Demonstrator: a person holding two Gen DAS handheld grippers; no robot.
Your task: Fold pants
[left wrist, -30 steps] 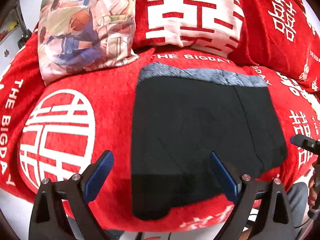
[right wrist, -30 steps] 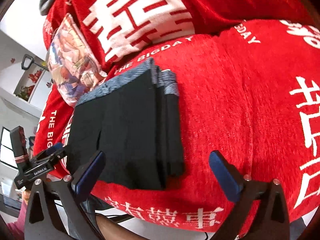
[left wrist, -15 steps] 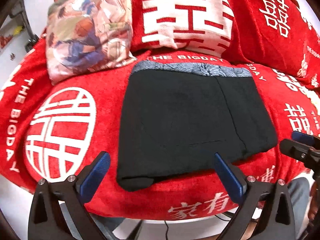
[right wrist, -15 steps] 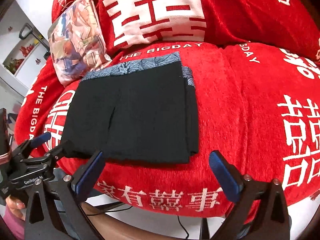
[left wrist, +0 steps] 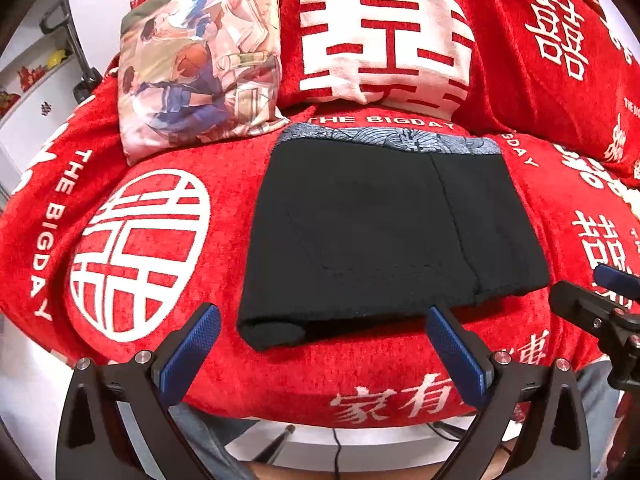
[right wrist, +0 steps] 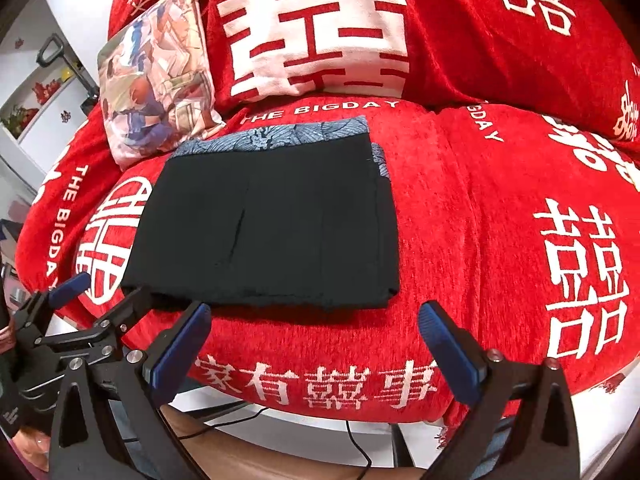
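Observation:
Black pants [left wrist: 380, 236] [right wrist: 272, 224] lie folded into a flat rectangle on the red sofa seat [left wrist: 160, 152], their grey patterned waistband [left wrist: 392, 140] toward the backrest. My left gripper [left wrist: 320, 344] hovers open in front of the fold's near edge, nothing between its blue pads. The right gripper [right wrist: 316, 340] is likewise open and empty, held off the seat's front edge. Each gripper shows at the edge of the other's view: the right gripper [left wrist: 600, 304] and the left gripper [right wrist: 100, 304].
A printed cushion [left wrist: 200, 60] [right wrist: 156, 80] leans against the red backrest [left wrist: 384, 40] left of the pants. White shelving [right wrist: 32, 112] stands at far left. Below the seat edge are a cable [right wrist: 360, 440] and pale floor.
Both grippers have drawn back and upward from the pants, which now lie flat and farther off. The left jaws widened slightly. The right view rolled level.

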